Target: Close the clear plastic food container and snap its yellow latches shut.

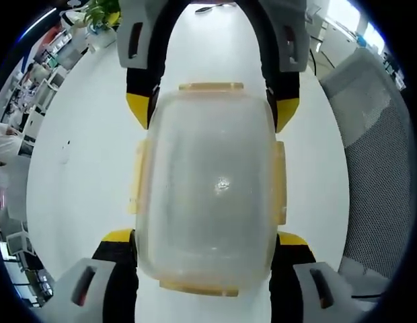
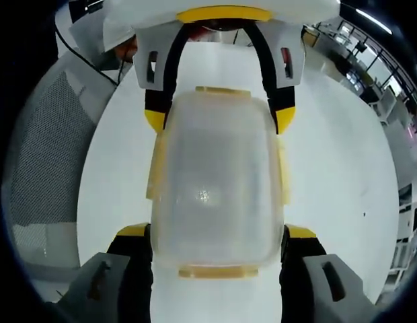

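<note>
Centrally on the white tabletop [image 1: 81, 175] lay the clear plastic food container [image 1: 212, 195], its lid seated on top and its long axis running between the two grippers. The left gripper [image 1: 205, 256] held the near end of the container between its yellow-tipped jaws, which were spread to the container's width and pressed against its sides; the right gripper [image 2: 218, 249] did the same at the opposite end, so that each appeared in the other's view across the container. Four yellow latches were visible, one on each edge: the end latch [image 1: 210, 87] and the side latch [image 1: 137, 178] in the left gripper view, and the near end latch [image 2: 218, 272] in the right gripper view. Whether any latch had been snapped home could not be told from the pictures. A grey mesh chair [image 1: 376, 175] stood beside the tabletop.

Judged from this position, the chief risk was that a latch pressed from one side would slide the light container across the smooth tabletop unless the other gripper braced it. A second risk was an unevenly seated lid, which would prevent a latch from catching its rim.
</note>
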`<action>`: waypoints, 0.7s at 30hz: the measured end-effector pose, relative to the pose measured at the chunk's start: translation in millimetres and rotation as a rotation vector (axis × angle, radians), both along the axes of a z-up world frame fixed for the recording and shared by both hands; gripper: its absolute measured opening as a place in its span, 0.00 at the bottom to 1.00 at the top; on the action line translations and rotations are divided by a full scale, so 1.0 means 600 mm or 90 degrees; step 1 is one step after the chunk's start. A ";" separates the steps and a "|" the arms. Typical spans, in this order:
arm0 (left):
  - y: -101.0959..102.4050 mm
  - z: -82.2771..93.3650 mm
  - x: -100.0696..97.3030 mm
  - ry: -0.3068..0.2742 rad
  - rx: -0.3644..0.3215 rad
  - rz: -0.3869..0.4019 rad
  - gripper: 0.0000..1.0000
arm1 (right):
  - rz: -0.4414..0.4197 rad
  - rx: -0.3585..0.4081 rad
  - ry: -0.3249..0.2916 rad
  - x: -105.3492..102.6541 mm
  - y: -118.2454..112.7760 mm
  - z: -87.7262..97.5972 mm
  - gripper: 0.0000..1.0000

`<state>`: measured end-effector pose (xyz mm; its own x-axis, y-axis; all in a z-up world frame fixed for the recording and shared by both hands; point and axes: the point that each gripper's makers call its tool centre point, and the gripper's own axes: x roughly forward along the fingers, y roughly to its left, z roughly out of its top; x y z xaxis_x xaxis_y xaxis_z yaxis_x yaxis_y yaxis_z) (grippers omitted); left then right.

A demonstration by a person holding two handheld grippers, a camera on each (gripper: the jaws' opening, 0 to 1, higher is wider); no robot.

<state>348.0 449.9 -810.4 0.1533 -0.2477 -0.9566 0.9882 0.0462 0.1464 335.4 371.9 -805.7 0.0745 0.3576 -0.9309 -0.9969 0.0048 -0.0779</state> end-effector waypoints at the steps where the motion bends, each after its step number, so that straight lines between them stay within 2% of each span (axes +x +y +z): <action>1: 0.000 0.000 0.002 0.000 -0.001 -0.001 0.78 | -0.001 0.001 0.000 0.002 0.000 0.000 0.75; 21: -0.001 0.000 0.047 -0.004 -0.005 0.007 0.78 | 0.008 -0.021 -0.001 0.048 0.001 0.000 0.75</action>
